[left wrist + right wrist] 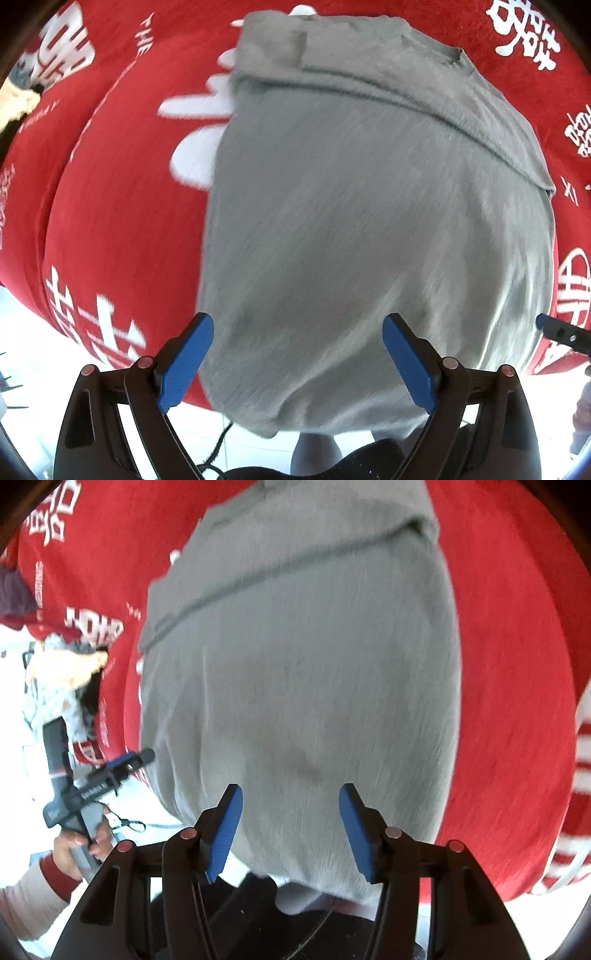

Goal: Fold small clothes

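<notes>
The left claw (298, 354) is hanging wide open above the near hem of the grey garment (369, 221), its blue pads (186, 363) spread well apart with nothing between them; I cannot tell whether they are brushing the fabric. The right claw (291, 830) is likewise spread open over the near edge of the same grey garment (303, 683), gripping nothing. Seen from the right wrist, the left claw (122, 766) is sitting at the garment's left edge, and the person's hand (79, 845) is gripping its handle.

The garment is lying on a table under a red cloth with white lettering (110, 206), its near end drooping over the table's near edge. Its sides appear to be folded inward already, with a diagonal fold line crossing the far part near the neckline, so it is reading as a narrow panel. Judging by that, the lengthwise folds are looking finished, while folding the near end toward the far end is probably remaining. A heap of other clothes (62, 686) is waiting at the left.
</notes>
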A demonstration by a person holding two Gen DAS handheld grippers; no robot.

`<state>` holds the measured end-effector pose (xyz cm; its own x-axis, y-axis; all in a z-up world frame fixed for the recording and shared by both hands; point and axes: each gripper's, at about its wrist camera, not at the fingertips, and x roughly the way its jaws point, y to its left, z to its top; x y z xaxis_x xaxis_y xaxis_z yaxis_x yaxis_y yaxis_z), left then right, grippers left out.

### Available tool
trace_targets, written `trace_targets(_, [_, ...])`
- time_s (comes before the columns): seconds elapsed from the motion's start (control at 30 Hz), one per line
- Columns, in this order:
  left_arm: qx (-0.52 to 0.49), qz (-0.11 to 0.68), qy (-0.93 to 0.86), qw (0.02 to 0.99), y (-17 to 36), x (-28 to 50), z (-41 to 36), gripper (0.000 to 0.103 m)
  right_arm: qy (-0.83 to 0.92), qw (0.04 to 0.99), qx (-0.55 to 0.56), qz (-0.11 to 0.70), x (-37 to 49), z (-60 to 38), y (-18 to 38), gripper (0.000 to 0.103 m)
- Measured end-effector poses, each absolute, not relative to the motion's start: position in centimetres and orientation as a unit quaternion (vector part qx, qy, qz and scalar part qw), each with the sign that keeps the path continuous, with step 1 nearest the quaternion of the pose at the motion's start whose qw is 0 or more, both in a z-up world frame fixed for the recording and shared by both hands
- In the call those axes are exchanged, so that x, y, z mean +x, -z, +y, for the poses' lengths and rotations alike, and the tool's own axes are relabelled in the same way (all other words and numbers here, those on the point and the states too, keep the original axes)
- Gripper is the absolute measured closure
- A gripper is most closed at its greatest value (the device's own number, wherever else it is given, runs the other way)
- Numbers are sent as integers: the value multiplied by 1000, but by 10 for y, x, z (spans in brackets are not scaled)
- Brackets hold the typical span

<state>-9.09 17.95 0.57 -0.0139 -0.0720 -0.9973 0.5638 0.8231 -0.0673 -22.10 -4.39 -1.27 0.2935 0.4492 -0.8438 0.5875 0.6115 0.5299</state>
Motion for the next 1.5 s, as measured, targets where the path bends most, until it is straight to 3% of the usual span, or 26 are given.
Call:
trace_targets(0.4, [162,692,318,627,16,-144,245,10,38,649,415,636,-289,38,43,45])
trace_targets(0.9, [166,694,357,603,49,-125,265,10,33,629,402,665,-316,24,79,45])
trace_targets(1.27, [102,713,398,568,47,-126,253,10,-49,636,464,614,-301,24,81,43])
trace_targets(1.37, [112,713,396,568,47,-126,249,19,-46,629,487,604,-295,23,82,43])
trace_targets(1.4, [115,712,393,570,47,-127,250,26,-43,625,492,605,-295,25,84,44])
trace_targets(1.43, [119,713,388,572,47,-125,252,38,-34,616,503,605,-294,27,87,50])
trace_targets(1.47, [123,714,384,572,48,-124,254,46,-24,609,513,605,-293,26,89,72])
trace_targets(1.5, [127,715,381,572,48,-122,257,64,-11,603,522,603,-294,24,91,88])
